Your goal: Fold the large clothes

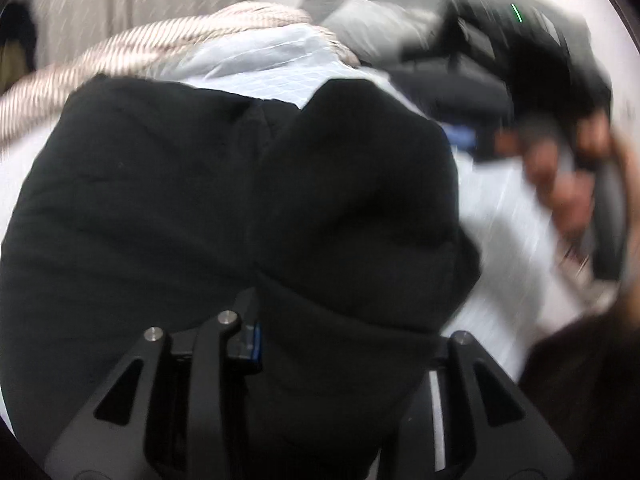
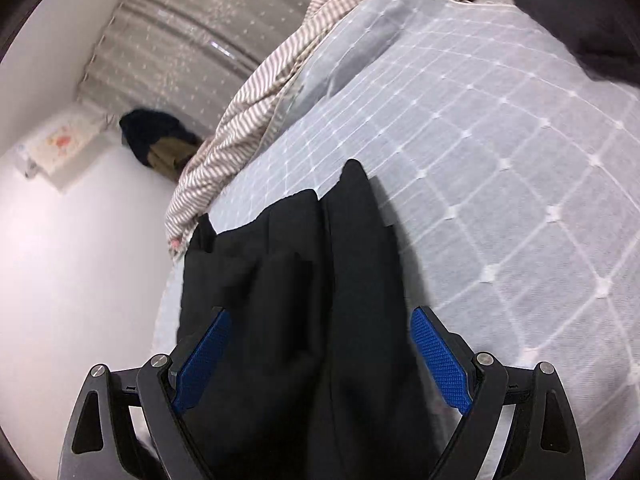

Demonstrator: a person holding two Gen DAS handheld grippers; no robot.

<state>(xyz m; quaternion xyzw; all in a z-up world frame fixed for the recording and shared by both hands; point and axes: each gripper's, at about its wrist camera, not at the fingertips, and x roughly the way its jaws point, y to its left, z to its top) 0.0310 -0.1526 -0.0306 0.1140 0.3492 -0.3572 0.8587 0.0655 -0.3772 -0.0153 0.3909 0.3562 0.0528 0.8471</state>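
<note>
Pale grid-quilted bed (image 2: 500, 140) carries the black garment (image 2: 288, 280), its long axis running away from the right hand-held gripper (image 2: 320, 360), whose blue pads stand wide around the cloth, apparently unclamped. Left hand-held gripper (image 1: 340, 344) has black fabric bunched between its fingers; grip unclear.

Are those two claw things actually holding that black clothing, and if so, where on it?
The right gripper stands open around the black garment, its blue pads clear. The left gripper has bunched cloth between its fingers; any grip is unclear.
</note>
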